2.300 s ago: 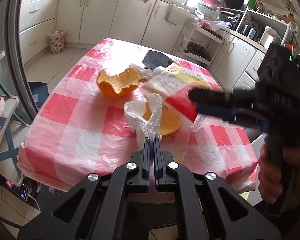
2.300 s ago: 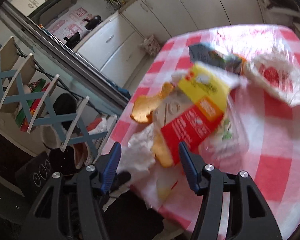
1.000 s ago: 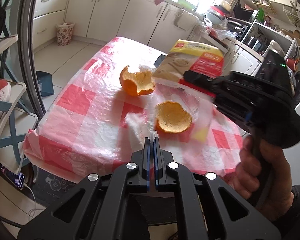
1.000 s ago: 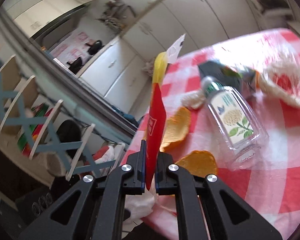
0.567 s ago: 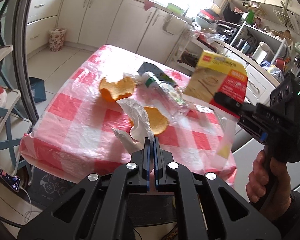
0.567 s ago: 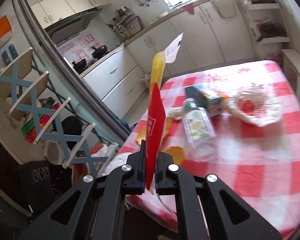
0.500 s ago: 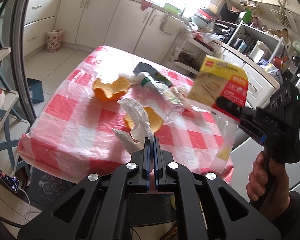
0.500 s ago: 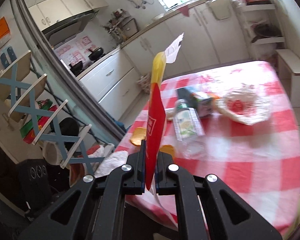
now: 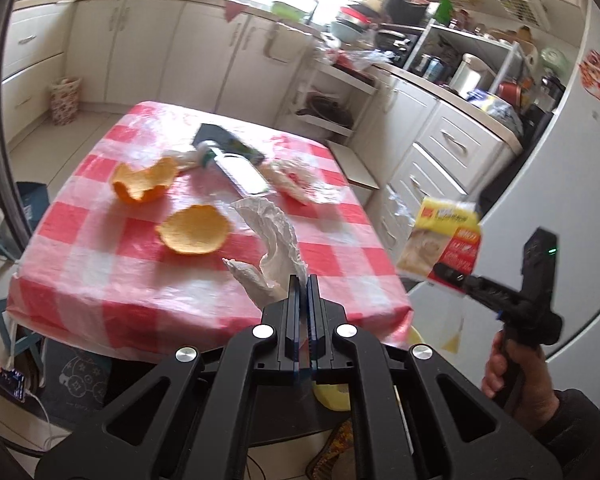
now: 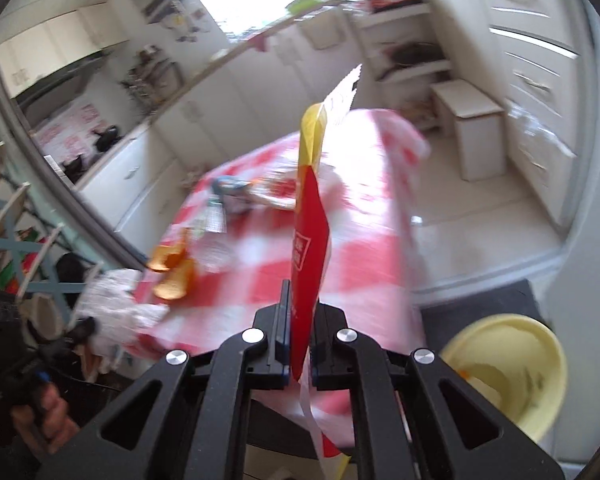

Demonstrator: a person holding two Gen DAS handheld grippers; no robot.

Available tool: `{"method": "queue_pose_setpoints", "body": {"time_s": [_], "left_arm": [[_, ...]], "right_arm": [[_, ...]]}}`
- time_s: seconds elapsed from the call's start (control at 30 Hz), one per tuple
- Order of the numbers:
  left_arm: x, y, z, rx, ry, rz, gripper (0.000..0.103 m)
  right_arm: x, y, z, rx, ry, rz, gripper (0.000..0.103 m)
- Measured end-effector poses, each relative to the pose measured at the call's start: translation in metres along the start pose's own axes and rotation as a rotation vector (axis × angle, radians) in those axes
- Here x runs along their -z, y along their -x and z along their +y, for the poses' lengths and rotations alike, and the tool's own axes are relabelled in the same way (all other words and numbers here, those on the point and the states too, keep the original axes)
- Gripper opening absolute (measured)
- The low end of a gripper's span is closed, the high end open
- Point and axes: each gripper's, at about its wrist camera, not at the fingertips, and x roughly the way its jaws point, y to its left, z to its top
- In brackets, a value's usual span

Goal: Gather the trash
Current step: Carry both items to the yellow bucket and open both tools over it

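Observation:
My left gripper (image 9: 304,280) is shut on a crumpled white tissue (image 9: 274,248), lifted over the near edge of the red-checked table (image 9: 112,280). My right gripper (image 10: 299,292) is shut on a yellow-and-red food wrapper (image 10: 310,216), seen edge-on; in the left wrist view that wrapper (image 9: 444,240) hangs off the table's right side, out from the right gripper (image 9: 440,270). Two orange peels (image 9: 192,228) (image 9: 144,180), a clear plastic bottle (image 9: 236,168), a dark carton (image 9: 224,140) and a clear bag (image 9: 296,180) lie on the table. A yellow bin (image 10: 508,364) stands below right.
White kitchen cabinets (image 9: 160,52) line the far wall and the right side. A white fridge (image 9: 580,184) stands right of the table. A folding rack (image 10: 16,240) and a small floor basket (image 9: 64,100) are to the left. A low white stool (image 10: 472,132) sits past the table.
The right gripper swung the wrapper off the table toward the right, bringing the yellow bin into view. The left gripper rose and pulled back with the tissue, uncovering the nearer orange peel.

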Motion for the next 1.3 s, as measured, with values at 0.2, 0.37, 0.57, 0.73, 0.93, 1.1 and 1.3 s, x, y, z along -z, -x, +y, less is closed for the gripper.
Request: {"method": "queue_pose_setpoints", "body": {"time_s": [0.2, 0.37, 0.57, 0.73, 0.93, 1.1, 1.3], "left_arm": [[0.007, 0.006, -0.042, 0.065, -0.064, 0.016, 0.003], [0.012, 0.013, -0.074, 0.113, -0.11, 0.024, 0.003], [0.018, 0.003, -0.108, 0.164, -0.16, 0.054, 0.003], [0.027, -0.022, -0.138, 0.207, -0.2, 0.105, 0.003], [0.041, -0.059, -0.17, 0.247, -0.236, 0.175, 0.003], [0.062, -0.109, -0.197, 0.271, -0.24, 0.261, 0.003], [0.083, -0.175, -0.234, 0.276, -0.238, 0.356, 0.004]], "right_arm": [[0.023, 0.0, -0.052, 0.207, -0.051, 0.072, 0.007], [0.047, -0.012, -0.097, 0.334, -0.1, 0.174, 0.007], [0.058, -0.033, -0.126, 0.392, -0.151, 0.272, 0.013], [0.058, -0.041, -0.136, 0.384, -0.217, 0.295, 0.04], [0.029, 0.012, -0.134, 0.225, -0.378, 0.07, 0.044], [-0.01, 0.083, -0.099, 0.106, -0.352, -0.218, 0.062], [-0.027, 0.117, -0.084, 0.08, -0.31, -0.377, 0.064]]}}
